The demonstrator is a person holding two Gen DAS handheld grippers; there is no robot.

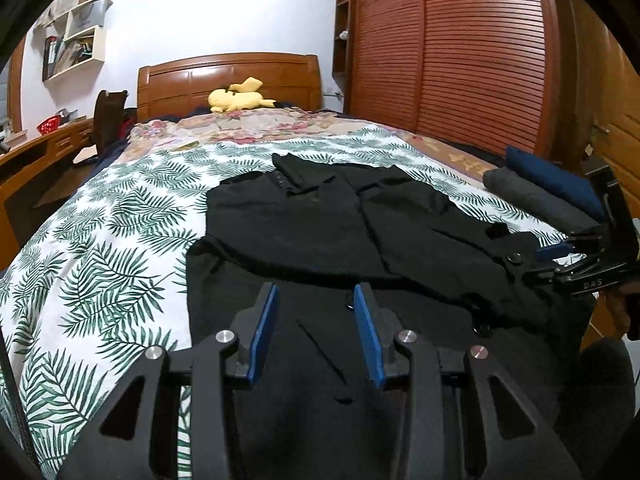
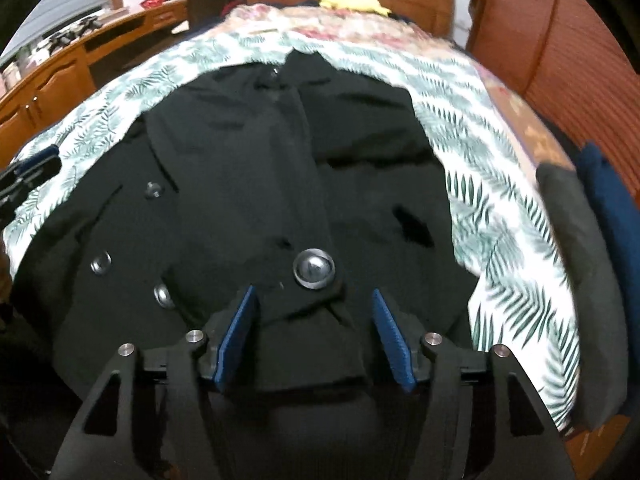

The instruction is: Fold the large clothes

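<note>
black coat (image 1: 360, 232) lies spread flat on the leaf-print sheet (image 1: 100, 248) of the bed, collar at the far end, hem toward both grippers. it fills the space in front of and under the two tools.

left gripper (image 1: 316, 332) hangs over the near part of the coat. its blue pads (image 1: 262, 336) stand a moderate way apart, and only flat dark cloth shows in the gap between them; they do not press on anything. a small round button lies just beside the right pad. to the right of this gripper, at the coat's edge, the right gripper (image 1: 560, 260) is seen from the side, with a bit of a hand (image 1: 618, 308) behind it.

right gripper, in its own view (image 2: 314, 336), points steeply down on the coat. its jaws are wide, wider than those of the left one. a raised fold of the coat's front lies between the pads (image 2: 236, 340), but it touches neither of them. a big shiny button (image 2: 314, 268) sits just ahead of the fingertips, and three smaller buttons (image 2: 101, 262) lie further to the left of it. the left gripper shows only as a dark tip at the far left edge of this view, and this picture is a little blurred.

to the right of the right gripper, well apart from the coat, two folded clothes, a grey one (image 2: 580, 216) and a blue one (image 2: 612, 192), lie side by side and touching at the bed's edge. far ahead of both grippers, a yellow plush toy (image 1: 240, 98) rests against the wooden headboard (image 1: 228, 76).
</note>
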